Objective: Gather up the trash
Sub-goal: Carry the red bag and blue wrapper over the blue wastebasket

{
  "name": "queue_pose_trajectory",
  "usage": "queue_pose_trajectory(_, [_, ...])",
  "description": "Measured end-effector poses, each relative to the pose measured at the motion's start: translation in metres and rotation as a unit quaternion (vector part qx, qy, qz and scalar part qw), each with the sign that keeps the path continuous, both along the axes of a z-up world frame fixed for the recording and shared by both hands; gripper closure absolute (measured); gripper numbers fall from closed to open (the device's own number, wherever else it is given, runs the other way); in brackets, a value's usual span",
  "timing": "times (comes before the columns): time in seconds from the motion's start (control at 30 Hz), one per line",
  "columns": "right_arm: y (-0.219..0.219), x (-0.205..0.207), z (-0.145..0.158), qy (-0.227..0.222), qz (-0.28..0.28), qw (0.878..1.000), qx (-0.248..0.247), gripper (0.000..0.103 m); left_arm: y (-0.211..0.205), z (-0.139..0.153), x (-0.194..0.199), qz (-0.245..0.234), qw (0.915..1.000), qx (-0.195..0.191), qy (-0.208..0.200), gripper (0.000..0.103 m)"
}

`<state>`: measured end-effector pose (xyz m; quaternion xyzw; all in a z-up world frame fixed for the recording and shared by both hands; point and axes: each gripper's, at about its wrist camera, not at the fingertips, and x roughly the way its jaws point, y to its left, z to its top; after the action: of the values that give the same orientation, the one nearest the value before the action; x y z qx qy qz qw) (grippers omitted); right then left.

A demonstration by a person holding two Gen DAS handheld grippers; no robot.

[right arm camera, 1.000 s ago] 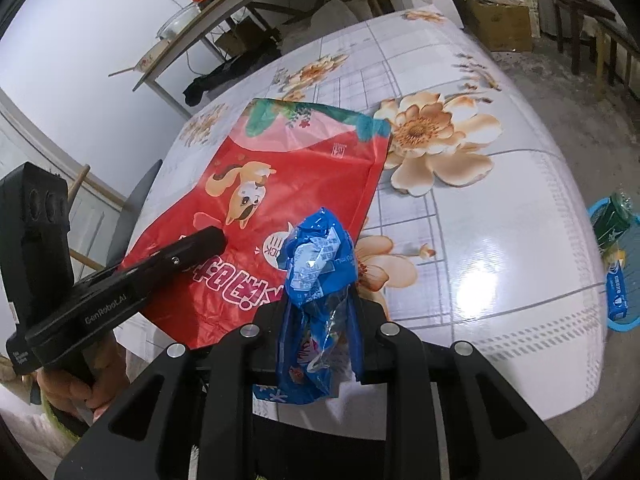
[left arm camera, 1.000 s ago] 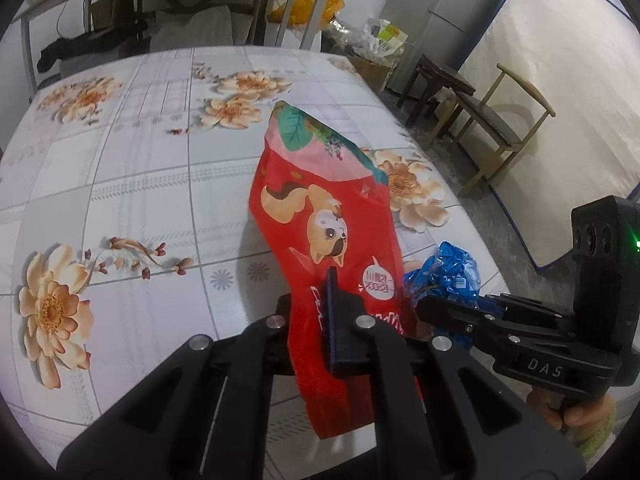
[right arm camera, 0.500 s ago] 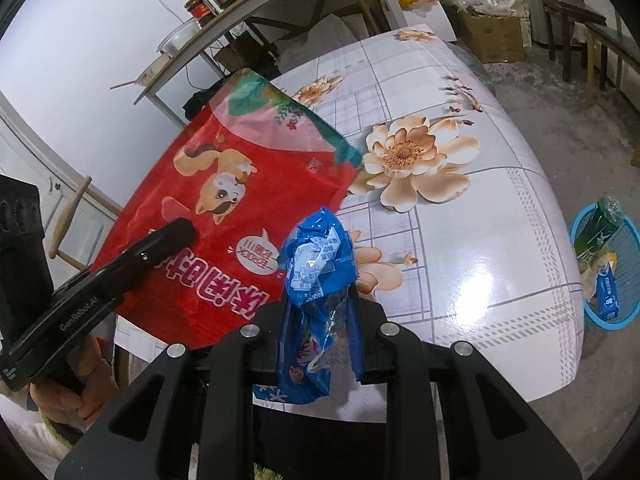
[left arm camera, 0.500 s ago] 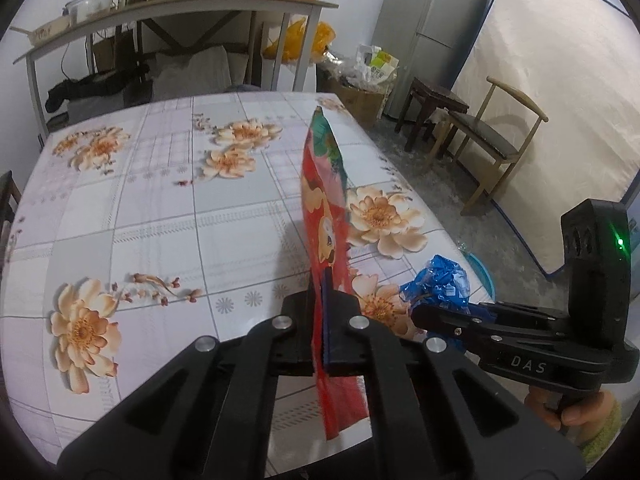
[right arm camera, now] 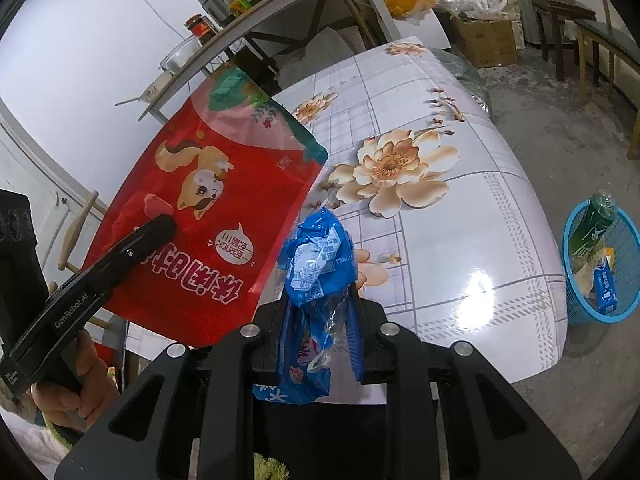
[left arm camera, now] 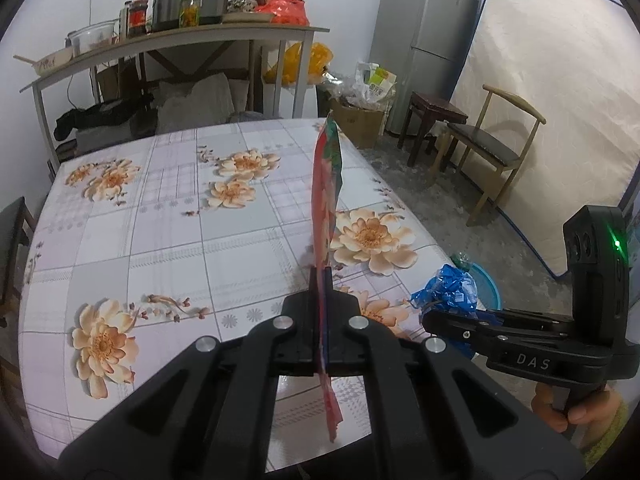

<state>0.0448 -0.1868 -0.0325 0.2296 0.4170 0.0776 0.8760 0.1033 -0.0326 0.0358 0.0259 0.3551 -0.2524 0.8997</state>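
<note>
Showing a cartoon dog, glossy red bag (right arm camera: 208, 216), crumpled blue wrapper (right arm camera: 320, 260)

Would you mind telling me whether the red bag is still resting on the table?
Apart. The right wrist view shows the red bag lifted off the table, hanging from the left tongs with its lower edge in the air.

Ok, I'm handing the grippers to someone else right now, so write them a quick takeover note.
Left gripper: shut on the red snack bag, lifted off the table.
Right gripper: shut on the crumpled blue wrapper, also clear of the table.
Blue basket stands on the floor beside the table, already holding some trash.
Done: both pieces picked up.
Left: carry both over to the basket and drop them in.
</note>
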Motion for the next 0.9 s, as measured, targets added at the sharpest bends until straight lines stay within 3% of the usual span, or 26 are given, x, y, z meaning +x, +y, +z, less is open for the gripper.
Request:
queue_pose_trajectory(0.3, [-0.038, -0.027, 0.015, -0.027, -0.052, 0.998, 0.008, 0.080, -0.031, 0.018, -0.006, -0.036, 0.9992, -0.007, -0.013, 0.103])
queue_pose_trajectory(0.47, [-0.102, -0.068, 0.031, -0.051, -0.148, 0.988, -0.003, 0.080, -0.074, 0.035, -0.006, -0.090, 0.9955, -0.021, -0.022, 0.103])
queue_pose_trajectory(0.57, [-0.153, -0.103, 0.033, -0.060, -0.222, 0.973, -0.004, 0.080, -0.112, 0.043, -0.003, -0.132, 0.9906, -0.033, -0.013, 0.103])
queue_pose_trajectory(0.77, [-0.233, -0.159, -0.007, -0.026, -0.336, 0.941, 0.035, 0.080, -0.210, 0.032, 0.011, -0.205, 0.9771, -0.031, 0.048, 0.103])
queue_pose_trajectory(0.9, [-0.267, -0.173, -0.051, 0.012, -0.377, 0.923, 0.076, 0.080, -0.281, -0.011, 0.033, -0.209, 0.9671, -0.014, 0.145, 0.103])
